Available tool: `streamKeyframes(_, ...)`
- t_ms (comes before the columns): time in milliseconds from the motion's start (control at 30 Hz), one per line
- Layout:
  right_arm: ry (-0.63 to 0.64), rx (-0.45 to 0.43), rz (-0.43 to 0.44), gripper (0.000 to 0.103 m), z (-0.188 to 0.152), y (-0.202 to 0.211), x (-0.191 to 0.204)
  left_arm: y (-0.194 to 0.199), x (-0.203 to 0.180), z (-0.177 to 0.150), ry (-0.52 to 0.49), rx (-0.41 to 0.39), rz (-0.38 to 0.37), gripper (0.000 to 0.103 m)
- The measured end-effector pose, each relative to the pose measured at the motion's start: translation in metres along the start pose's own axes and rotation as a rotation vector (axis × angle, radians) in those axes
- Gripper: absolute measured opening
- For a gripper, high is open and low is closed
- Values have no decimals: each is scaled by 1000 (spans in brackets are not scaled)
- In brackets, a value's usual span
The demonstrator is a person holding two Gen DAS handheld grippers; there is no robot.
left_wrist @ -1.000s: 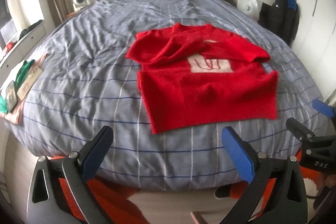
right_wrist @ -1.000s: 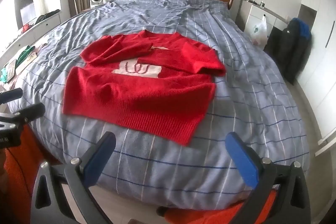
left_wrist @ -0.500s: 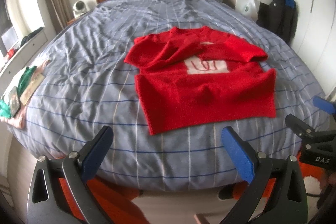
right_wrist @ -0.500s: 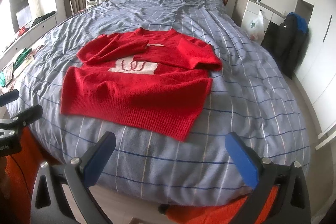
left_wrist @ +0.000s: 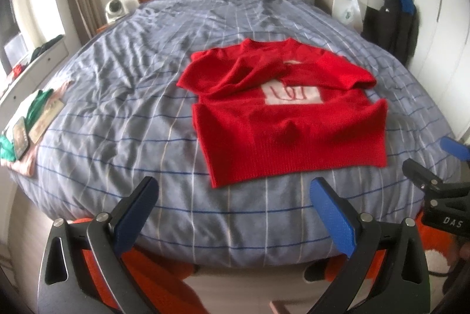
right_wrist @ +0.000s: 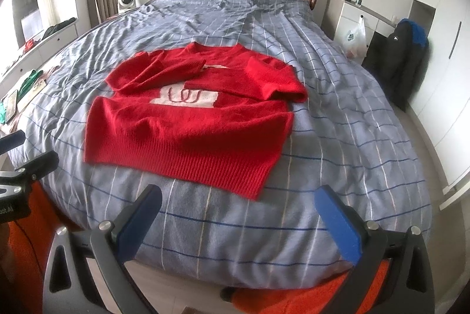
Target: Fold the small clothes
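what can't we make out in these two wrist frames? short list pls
- Red sweater: the folded-in sleeves hide the top of the white patch in both views.
- Items at the bed's left edge: small and blurred in the left wrist view, cut by the edge in the right wrist view.
- Bottles on the white cabinet: too small in both.
- Floor by the bed: hidden behind the left gripper and right gripper.

Blk tongs [left_wrist: 235, 214], blue pads [left_wrist: 335, 218].
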State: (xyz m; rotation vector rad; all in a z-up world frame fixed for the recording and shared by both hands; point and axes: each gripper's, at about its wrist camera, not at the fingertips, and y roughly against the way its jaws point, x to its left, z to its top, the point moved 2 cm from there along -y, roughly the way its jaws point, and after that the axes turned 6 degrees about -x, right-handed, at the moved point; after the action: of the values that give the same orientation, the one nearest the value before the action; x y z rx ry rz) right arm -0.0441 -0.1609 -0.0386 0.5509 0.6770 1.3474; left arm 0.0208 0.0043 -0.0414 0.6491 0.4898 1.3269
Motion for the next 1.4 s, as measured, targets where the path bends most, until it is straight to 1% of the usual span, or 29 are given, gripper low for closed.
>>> streamKeyframes(167, 0, 6, -24, 103, -1, -1, -1, -1, 0, 0, -2, 7, 3, 103)
streamKeyframes(1400, 0, 23, -12, 103, -5, -3, 3, -2, 2, -3, 3, 12, 7, 103)
